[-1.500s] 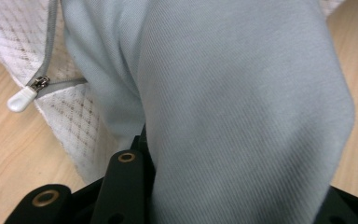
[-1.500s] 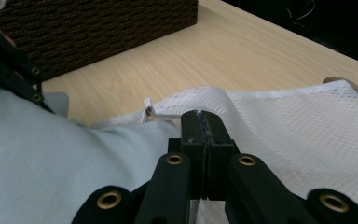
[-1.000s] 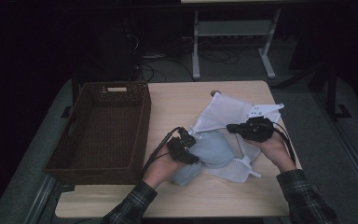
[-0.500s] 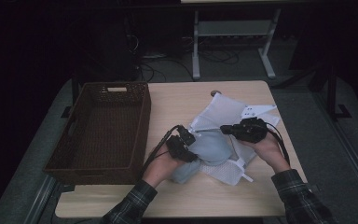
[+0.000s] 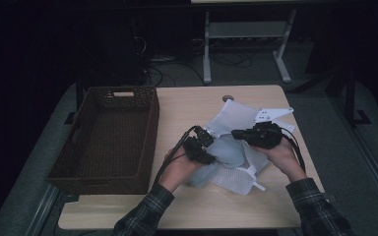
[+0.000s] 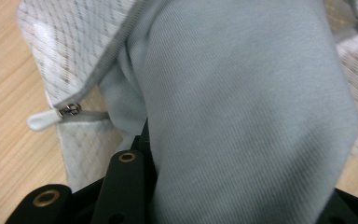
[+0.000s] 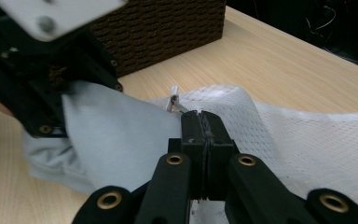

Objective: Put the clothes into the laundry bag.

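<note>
A white mesh laundry bag (image 5: 236, 115) lies on the right half of the table, its zipper pull (image 6: 41, 120) hanging off the open edge. A pale grey garment (image 5: 224, 152) bulges at the bag's mouth. My left gripper (image 5: 207, 141) is shut on the garment; in the left gripper view the grey cloth (image 6: 242, 116) runs up between the jaws. My right gripper (image 5: 235, 132) points left and is shut on the mesh bag's edge (image 7: 279, 130) beside the zipper pull (image 7: 173, 95). The right gripper view has the left gripper (image 7: 51, 70) close by, with the garment (image 7: 116, 140) below it.
A dark brown woven basket (image 5: 108, 137) stands on the table's left half, close to my left hand. The wooden table (image 5: 187, 108) shows bare between basket and bag. Beyond the far edge are a metal stand (image 5: 246, 44) and cables on the floor.
My left gripper has shifted slightly away from the person and to the right, carrying the grey garment toward the bag's mouth. The right gripper has held its place on the mesh.
</note>
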`<state>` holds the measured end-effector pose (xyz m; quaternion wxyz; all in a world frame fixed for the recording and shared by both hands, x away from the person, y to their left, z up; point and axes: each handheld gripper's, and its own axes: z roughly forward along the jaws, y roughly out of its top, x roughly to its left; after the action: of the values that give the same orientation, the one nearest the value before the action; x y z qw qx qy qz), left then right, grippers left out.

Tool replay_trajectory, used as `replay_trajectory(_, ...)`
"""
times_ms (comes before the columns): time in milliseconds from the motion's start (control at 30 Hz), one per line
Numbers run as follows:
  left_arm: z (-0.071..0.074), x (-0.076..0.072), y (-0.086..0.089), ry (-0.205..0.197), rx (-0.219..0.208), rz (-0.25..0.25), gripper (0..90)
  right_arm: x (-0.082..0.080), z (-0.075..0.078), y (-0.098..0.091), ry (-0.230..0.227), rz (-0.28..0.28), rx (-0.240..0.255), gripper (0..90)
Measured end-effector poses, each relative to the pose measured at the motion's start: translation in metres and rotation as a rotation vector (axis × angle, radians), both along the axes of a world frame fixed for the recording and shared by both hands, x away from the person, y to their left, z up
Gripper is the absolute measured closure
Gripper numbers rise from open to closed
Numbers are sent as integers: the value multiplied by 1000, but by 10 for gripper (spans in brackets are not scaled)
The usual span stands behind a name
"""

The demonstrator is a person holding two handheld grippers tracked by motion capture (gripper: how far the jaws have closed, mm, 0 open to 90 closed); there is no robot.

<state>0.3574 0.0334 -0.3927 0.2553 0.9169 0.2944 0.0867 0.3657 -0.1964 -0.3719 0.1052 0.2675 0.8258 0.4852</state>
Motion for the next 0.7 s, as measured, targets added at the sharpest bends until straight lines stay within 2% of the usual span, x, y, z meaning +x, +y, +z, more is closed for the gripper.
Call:
replay_trajectory(133, -3, 9, 5, -8, 15, 41, 614, 0, 0, 2, 3, 2, 4, 889)
replay_trajectory(300, -7, 15, 6, -12, 32, 66, 614, 0, -1, 8, 13, 6, 8, 889)
replay_trajectory(567, -6, 13, -8, -11, -7, 50, 614, 0, 0, 16, 18, 3, 20, 889)
replay_trajectory(700, -6, 16, -17, -16, -24, 62, 613, -1, 1, 16, 15, 1, 23, 889)
